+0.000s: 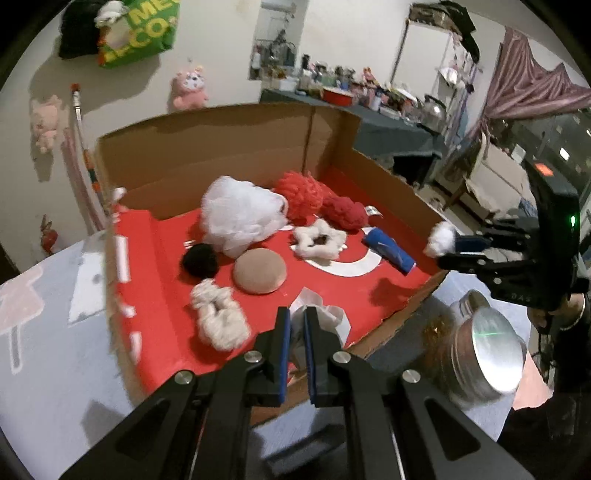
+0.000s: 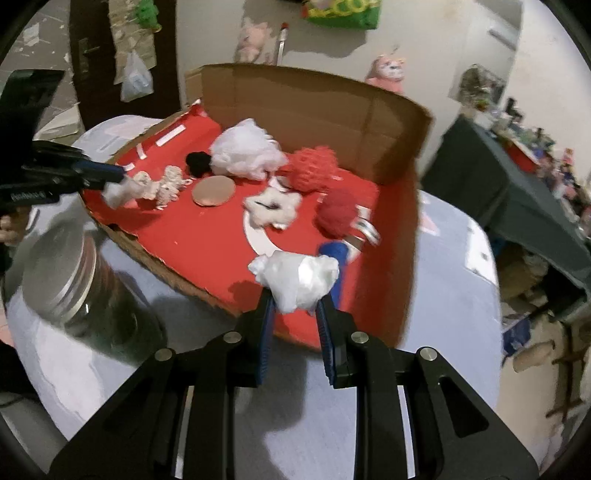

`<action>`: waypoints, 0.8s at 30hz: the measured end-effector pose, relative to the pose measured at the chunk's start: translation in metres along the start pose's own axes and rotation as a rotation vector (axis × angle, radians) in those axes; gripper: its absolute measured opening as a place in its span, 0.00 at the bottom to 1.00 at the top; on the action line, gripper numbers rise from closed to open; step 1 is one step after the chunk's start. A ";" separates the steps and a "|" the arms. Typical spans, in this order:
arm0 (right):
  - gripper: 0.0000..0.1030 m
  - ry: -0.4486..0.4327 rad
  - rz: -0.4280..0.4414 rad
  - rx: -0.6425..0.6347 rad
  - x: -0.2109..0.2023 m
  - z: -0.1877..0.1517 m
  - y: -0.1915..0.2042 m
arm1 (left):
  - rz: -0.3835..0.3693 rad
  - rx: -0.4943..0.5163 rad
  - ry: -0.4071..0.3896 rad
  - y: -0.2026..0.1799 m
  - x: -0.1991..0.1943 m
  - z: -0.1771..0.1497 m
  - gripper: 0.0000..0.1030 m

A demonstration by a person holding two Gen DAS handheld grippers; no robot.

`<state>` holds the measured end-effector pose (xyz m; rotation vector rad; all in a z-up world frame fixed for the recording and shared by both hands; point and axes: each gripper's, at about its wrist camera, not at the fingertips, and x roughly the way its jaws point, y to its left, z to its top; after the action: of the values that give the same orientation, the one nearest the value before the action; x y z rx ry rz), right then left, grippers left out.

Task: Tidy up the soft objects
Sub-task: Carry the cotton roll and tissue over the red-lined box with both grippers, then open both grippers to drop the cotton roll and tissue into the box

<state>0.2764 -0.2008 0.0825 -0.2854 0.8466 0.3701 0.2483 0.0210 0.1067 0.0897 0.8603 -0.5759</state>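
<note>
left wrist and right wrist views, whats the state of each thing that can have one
left gripper: shut on a white wad
right gripper: shut on a white fluffy clump
cardboard box: open, front wall folded flat
metal-lidded jar: lid on, tilted on the table beside the box
white mesh pouf: loose in the box
tan round pad: lying flat in the box

A lived-in home room, this: pink plush toys (image 1: pixel 189 89) pinned to the pale wall, a green shopping bag (image 1: pixel 142 33) hanging above, a side table (image 1: pixel 391 125) crowded with bottles and a kettle, and a striped curtain (image 1: pixel 532 81) draped by the shelving
</note>
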 end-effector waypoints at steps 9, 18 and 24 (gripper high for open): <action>0.21 0.128 0.147 -0.034 0.052 0.031 0.003 | -0.009 0.061 0.115 -0.016 0.043 0.022 0.07; 0.21 0.251 0.210 -0.043 0.086 0.046 0.009 | 0.017 0.107 0.224 -0.019 0.079 0.034 0.08; 0.21 0.306 0.198 -0.037 0.099 0.046 0.008 | 0.029 0.117 0.258 -0.017 0.089 0.034 0.08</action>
<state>0.3637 -0.1562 0.0343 -0.2982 1.1746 0.5359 0.3085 -0.0428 0.0660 0.2875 1.0734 -0.5947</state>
